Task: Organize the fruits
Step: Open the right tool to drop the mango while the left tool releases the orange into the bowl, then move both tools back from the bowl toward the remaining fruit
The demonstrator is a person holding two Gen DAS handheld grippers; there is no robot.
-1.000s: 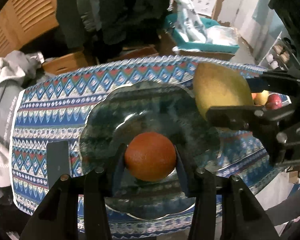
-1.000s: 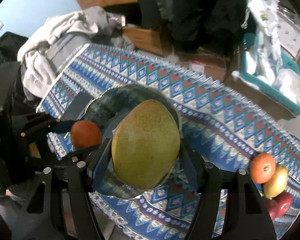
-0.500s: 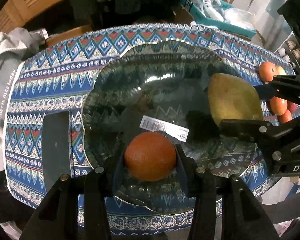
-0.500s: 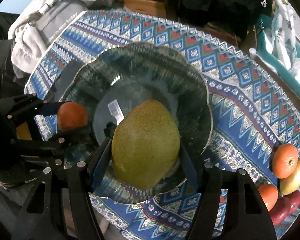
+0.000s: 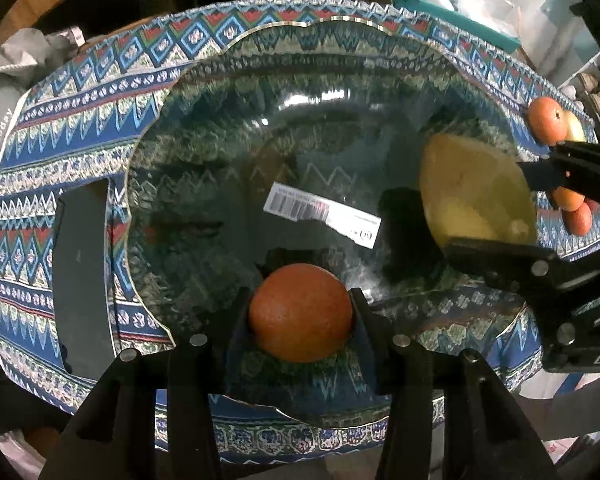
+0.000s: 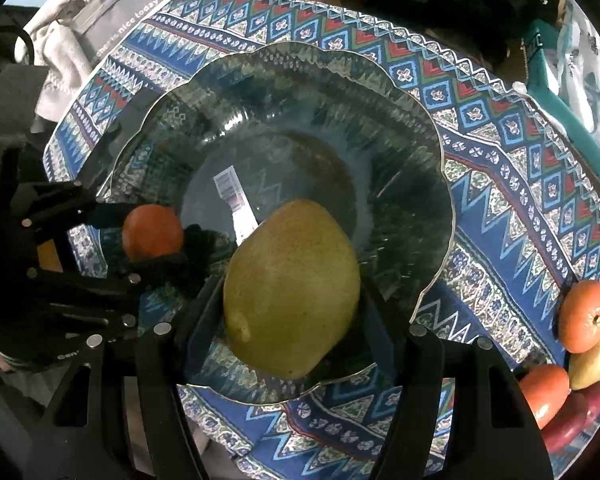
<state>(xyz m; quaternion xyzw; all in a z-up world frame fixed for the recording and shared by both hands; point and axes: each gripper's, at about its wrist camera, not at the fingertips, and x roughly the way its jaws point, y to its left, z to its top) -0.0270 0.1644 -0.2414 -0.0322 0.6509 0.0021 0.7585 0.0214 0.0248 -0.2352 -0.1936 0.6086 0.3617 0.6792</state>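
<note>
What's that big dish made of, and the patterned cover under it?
Dish: looks like clear glass, glossy; the pattern and a barcode label show through it, and its scalloped rim has a thin bright edge. Cover: probably printed woven cloth, matte, though coated fabric can't be ruled out.

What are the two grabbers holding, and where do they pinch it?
The left gripper pinches an orange by its sides. The right gripper pinches a mango across its wide middle.

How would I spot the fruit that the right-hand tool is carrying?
Find the big scalloped glass plate on the blue patterned tablecloth. Just over its near part, the right gripper clamps a large yellow-green mango. It is far bigger than the round orange beside it, and egg-shaped.
</note>
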